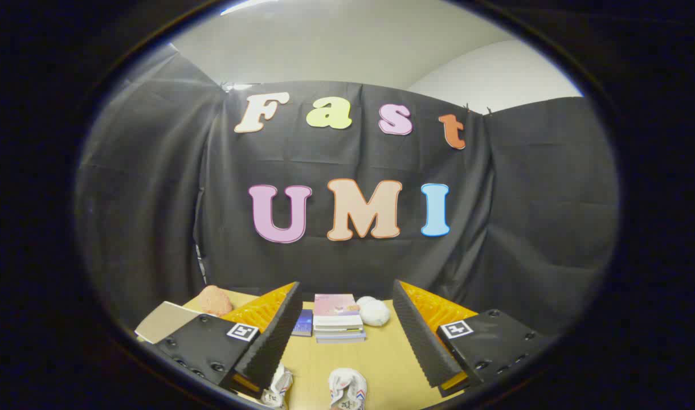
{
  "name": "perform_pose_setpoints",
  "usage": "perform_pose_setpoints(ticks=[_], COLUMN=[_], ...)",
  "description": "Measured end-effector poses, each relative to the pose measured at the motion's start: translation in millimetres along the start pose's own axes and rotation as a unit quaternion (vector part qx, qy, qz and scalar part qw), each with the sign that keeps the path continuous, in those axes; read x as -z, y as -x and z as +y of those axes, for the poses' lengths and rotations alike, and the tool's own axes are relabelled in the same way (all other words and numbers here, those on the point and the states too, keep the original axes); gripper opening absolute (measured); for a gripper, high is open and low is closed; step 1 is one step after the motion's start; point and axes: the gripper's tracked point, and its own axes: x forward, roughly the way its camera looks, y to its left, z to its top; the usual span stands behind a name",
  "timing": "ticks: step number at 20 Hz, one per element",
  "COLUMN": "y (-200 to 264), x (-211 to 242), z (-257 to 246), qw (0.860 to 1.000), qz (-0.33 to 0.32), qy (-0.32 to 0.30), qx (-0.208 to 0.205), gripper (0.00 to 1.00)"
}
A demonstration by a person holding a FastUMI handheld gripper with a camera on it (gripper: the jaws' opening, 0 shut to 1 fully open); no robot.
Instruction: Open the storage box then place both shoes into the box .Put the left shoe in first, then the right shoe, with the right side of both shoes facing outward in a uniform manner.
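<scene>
Gripper view looks level across the wooden table (pixel 381 353) toward the black cloth wall, the gripper (pixel 347 341) held raised with its fingers spread wide and holding nothing. Below, between the fingers, sit two white shoes: one shoe (pixel 347 390) near the middle, the other shoe (pixel 279 390) just beside the left finger. Beyond them lie a stack of books (pixel 337 319), a white soft ball (pixel 374 312) and a pinkish lump (pixel 215 300).
</scene>
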Motion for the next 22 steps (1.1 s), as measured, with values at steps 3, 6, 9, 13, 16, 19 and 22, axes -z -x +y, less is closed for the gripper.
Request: perform_pose_setpoints(ticks=[3, 6, 9, 13, 16, 19, 22], y=[1, 1, 3, 3, 3, 4, 5], x=[0, 1, 0, 1, 2, 3, 3], z=[5, 10, 9, 7, 4, 1, -3], qw=[1.0, 1.0, 1.0, 1.0, 1.0, 1.0, 1.0], qz=[0.001, 0.003, 0.003, 0.002, 0.003, 0.004, 0.004], qy=[0.003, -0.001, 0.0, -0.004, 0.0, 0.0, -0.004], qx=[-0.004, -0.01, -0.01, -0.012, -0.011, -0.013, -0.012], gripper=[1.0, 1.0, 1.0, 1.0, 1.0, 1.0, 1.0])
